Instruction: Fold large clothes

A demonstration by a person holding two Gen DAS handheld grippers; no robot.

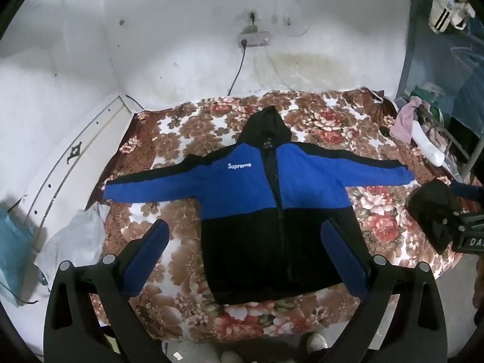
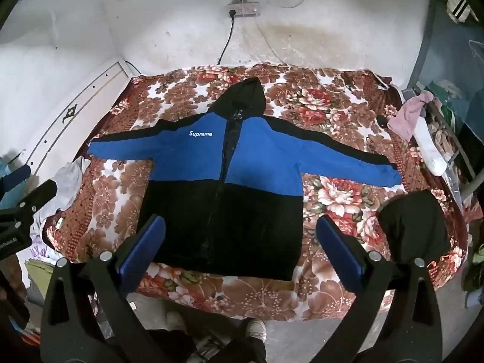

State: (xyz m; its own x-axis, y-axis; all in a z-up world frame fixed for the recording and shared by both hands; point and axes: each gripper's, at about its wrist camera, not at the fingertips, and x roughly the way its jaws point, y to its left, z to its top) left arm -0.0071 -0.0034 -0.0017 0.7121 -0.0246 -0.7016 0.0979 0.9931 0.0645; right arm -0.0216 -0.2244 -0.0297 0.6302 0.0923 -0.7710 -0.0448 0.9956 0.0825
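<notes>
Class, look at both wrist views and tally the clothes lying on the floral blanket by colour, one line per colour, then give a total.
Blue and black: 1, the hooded jacket spread flat with sleeves out
Black: 1, the bundled garment near the blanket's right edge
Pink: 1, the cloth at the far right edge
White: 1, the sock beside it
Total: 4

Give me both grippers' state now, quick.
Left gripper: open, holding nothing, above the jacket.
Right gripper: open, holding nothing, above the jacket.
</notes>
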